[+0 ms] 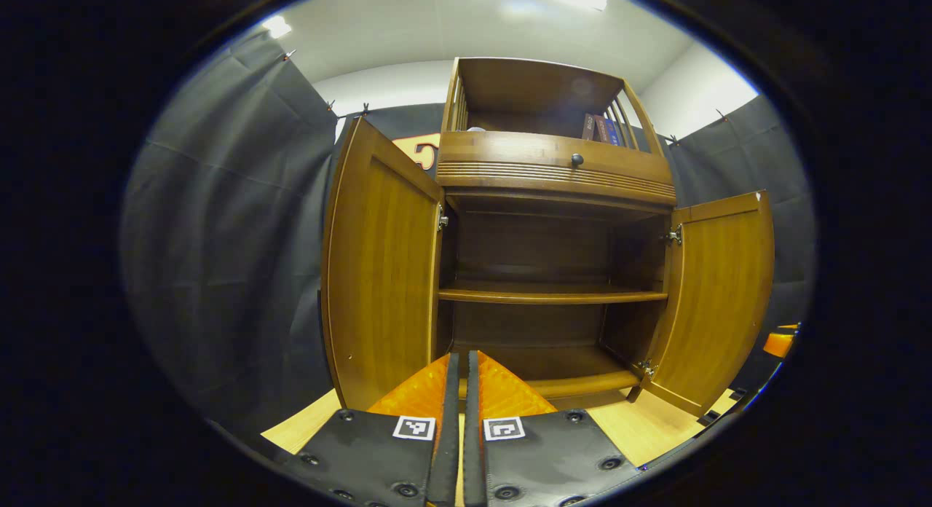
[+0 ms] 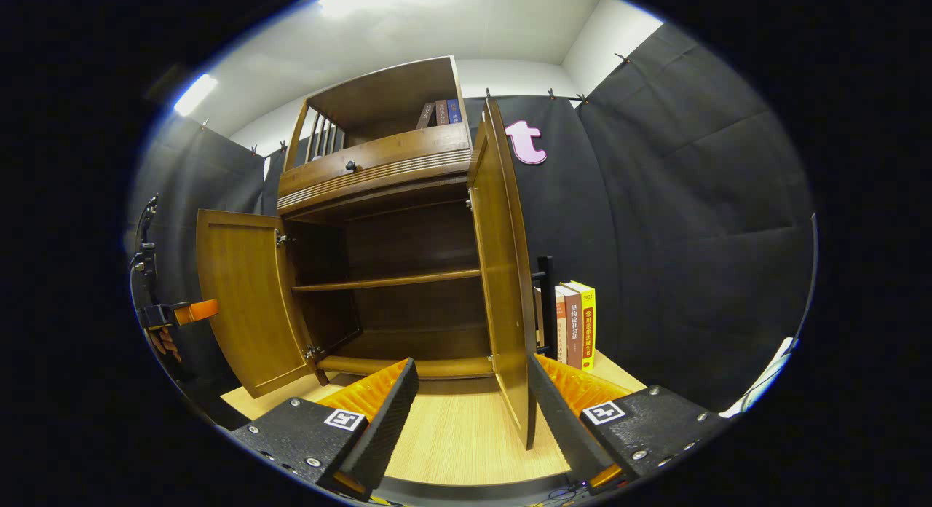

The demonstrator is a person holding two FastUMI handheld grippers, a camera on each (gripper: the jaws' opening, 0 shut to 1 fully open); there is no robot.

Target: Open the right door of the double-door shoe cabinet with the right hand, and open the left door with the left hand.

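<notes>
The wooden shoe cabinet [image 1: 553,172] stands with both doors swung wide, showing a bare middle shelf [image 1: 550,294]. In the left gripper view the left door [image 1: 378,266] hangs just left of my left gripper [image 1: 461,363], which is shut on nothing and apart from the door. The right door [image 1: 721,296] is open at the right. In the right gripper view the right door [image 2: 506,274] stands edge-on between the spread fingers of my open right gripper [image 2: 472,376], closest to the right finger [image 2: 557,390]. The left door [image 2: 244,296] is open, and the left gripper [image 2: 191,312] is beside it.
A drawer with a dark knob [image 1: 577,159] tops the cabinet, and books [image 1: 601,127] stand on its upper shelf. More books [image 2: 577,325] stand on the light wooden table [image 2: 466,434] right of the cabinet. Black cloth walls surround the booth. A hand [image 2: 164,343] holds the left gripper.
</notes>
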